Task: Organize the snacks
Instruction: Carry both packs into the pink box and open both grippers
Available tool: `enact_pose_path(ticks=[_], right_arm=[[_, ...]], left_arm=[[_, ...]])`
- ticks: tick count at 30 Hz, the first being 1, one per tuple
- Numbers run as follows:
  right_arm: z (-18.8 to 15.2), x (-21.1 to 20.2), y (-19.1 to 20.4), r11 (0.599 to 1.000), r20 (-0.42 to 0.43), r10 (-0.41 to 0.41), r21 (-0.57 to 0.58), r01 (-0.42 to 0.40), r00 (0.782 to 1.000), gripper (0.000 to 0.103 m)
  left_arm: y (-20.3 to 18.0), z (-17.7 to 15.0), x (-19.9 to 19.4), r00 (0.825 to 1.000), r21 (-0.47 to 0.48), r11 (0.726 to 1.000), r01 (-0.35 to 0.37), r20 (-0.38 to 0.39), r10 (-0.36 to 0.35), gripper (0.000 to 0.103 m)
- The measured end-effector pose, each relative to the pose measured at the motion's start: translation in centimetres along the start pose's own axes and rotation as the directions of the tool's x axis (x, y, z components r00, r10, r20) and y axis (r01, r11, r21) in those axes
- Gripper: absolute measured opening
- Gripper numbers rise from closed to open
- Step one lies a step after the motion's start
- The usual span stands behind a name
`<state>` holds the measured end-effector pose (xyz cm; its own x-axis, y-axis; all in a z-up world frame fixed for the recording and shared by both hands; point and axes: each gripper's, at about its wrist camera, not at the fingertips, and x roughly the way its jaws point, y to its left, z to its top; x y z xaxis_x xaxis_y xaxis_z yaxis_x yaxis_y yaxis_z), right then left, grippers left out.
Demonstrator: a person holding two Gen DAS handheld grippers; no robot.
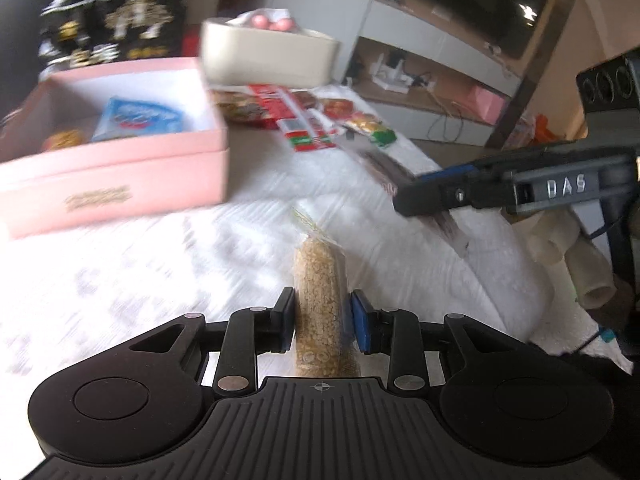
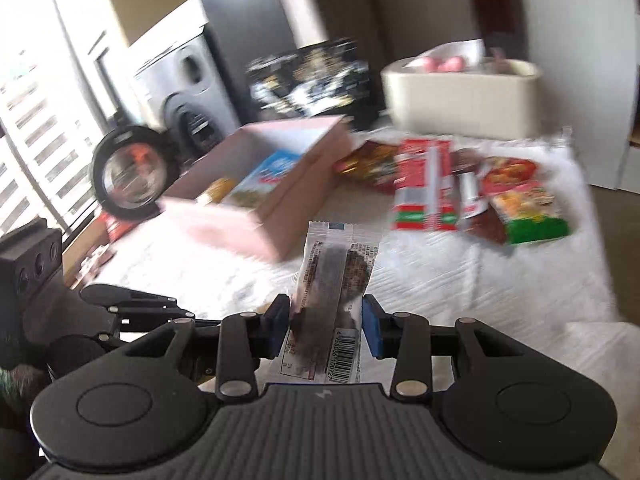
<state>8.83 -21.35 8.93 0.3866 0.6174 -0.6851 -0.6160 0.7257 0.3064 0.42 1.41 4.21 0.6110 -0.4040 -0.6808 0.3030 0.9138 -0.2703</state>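
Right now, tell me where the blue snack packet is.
In both wrist views the blue snack packet lies inside the open pink box, beside a golden snack, left of the loose red and green packets.

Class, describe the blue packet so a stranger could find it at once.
Find the open pink box on the white tablecloth. Look inside, on its white floor, where a golden snack also lies. The blue packet lies beside that snack, the only blue thing in the box.

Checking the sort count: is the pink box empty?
No, the pink box already holds a blue packet and a golden-brown snack beside it.
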Motion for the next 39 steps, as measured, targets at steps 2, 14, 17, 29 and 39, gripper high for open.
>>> enact_pose_path(ticks=[2,14,17,29,39], right_arm=[[-0.1,0.6,1.5,0.998,-0.036,0.046,-0.031,-0.047,0.998,0.038],[5.9,-1.0,10.3,0.961,0.085,0.149,-0.247,-0.124,0.985,0.038],[8.5,-1.2,11.5,0.959,0.156,0.137,-0.268,-0.091,0.978,0.038],[13.6,6.6,10.0,0.975,0.153,-0.061,-0.205,0.092,0.986,0.039],[12.5,15.1,6.6,0.99,0.016,-0.089,-0.104,0.091,0.996,0.039]], left_arm=[[0.8,-0.1,-2.4,0.999,-0.018,0.999,-0.028,0.029,0.029,0.034],[6.2,7.1,-12.6,0.89,-0.191,0.941,-0.281,0.314,0.33,0.034],[6.9,9.1,-13.2,0.867,-0.202,0.932,-0.302,0.348,0.356,0.034],[10.0,12.6,-3.5,0.886,-0.108,0.916,-0.387,0.234,0.401,0.035],[14.3,13.1,2.4,0.935,-0.133,0.94,-0.314,0.129,0.33,0.036]])
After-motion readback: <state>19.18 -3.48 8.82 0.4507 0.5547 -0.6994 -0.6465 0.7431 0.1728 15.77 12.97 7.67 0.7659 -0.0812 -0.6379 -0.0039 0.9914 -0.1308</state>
